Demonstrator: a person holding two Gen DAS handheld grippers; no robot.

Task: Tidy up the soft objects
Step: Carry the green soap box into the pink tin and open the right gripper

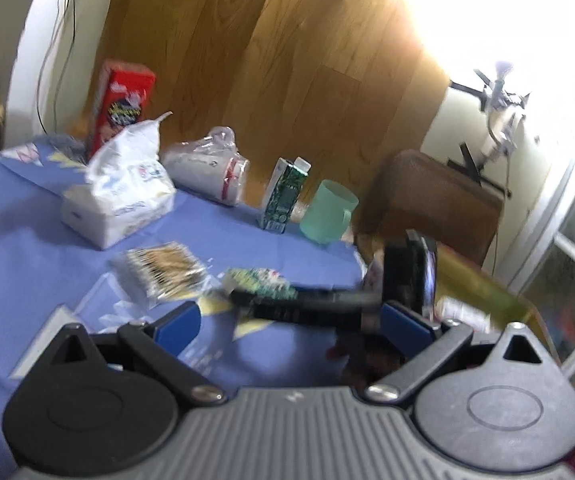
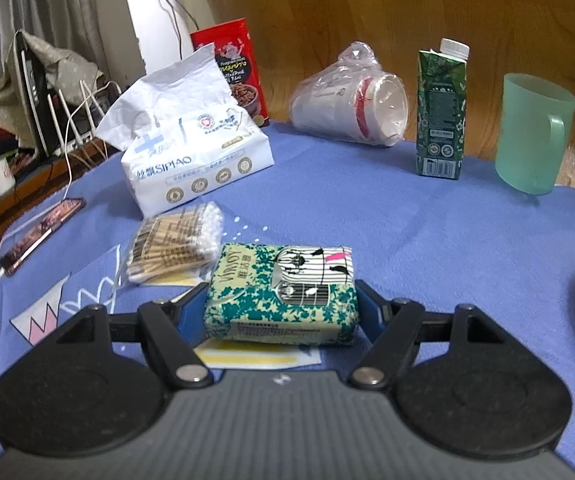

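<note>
We are seeing the small tissue pack (image 2: 281, 294) lying on the tablecloth (image 2: 427, 240), with the cotton swab bag (image 2: 177, 248) just beside it to the left. Behind the swabs is sitting the large tissue pack (image 2: 191, 148). Along the far edge are standing the carton (image 2: 441, 112) and, right of it, the mug (image 2: 533, 132).

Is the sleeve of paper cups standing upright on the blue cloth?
No. The sleeve of paper cups lies on its side, its open end facing right, toward the green carton.
</note>
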